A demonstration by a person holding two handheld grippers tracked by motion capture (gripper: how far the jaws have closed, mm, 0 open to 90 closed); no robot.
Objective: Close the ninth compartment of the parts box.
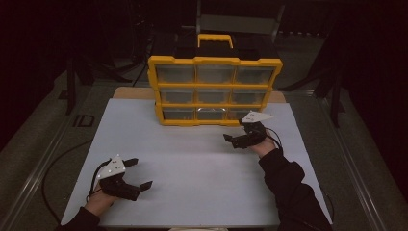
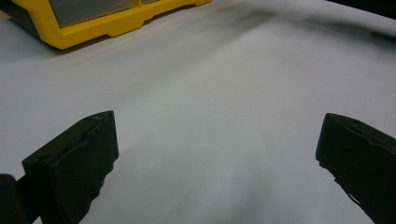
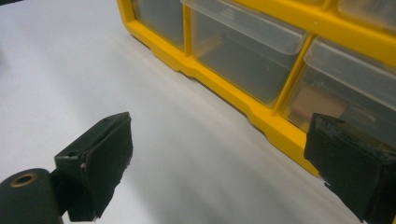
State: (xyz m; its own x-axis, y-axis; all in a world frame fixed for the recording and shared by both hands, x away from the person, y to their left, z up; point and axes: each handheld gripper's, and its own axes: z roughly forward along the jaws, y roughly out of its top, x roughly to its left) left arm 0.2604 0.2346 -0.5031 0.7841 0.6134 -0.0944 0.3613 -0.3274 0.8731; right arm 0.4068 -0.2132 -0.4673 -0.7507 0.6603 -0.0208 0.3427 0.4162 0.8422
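The yellow drawer cabinet (image 1: 214, 90) stands upright at the far edge of the white table sheet (image 1: 192, 168). It has a three-by-three grid of clear drawers in a yellow plastic frame, with a yellow carry handle (image 1: 215, 39) on top and a dark body behind. The frame is smooth, moulded plastic with a stepped lower edge; the drawer fronts are translucent, each with a lip along its top.

Contents: in my right gripper view the bottom drawer nearest my right jaw (image 3: 327, 100) holds a flat brownish piece, shape roughly rectangular; I cannot tell what it is. The bottom drawer next to it (image 3: 243, 56) looks dim inside, and I cannot make out anything in it. From the high view the other drawers are too small and dark to read.

My right gripper (image 1: 239, 136) sits just in front of the cabinet's lower right corner, near it but not touching. Its jaws stand wide apart with nothing between them; the pads are black, matte, rough at the edges.

My left gripper (image 1: 139, 173) rests near the table's front left, well apart from the cabinet. Its jaws are also spread wide over bare sheet and hold nothing.

The sheet is matte, pale grey-white and flat. A cable (image 1: 53, 168) trails off the left side.
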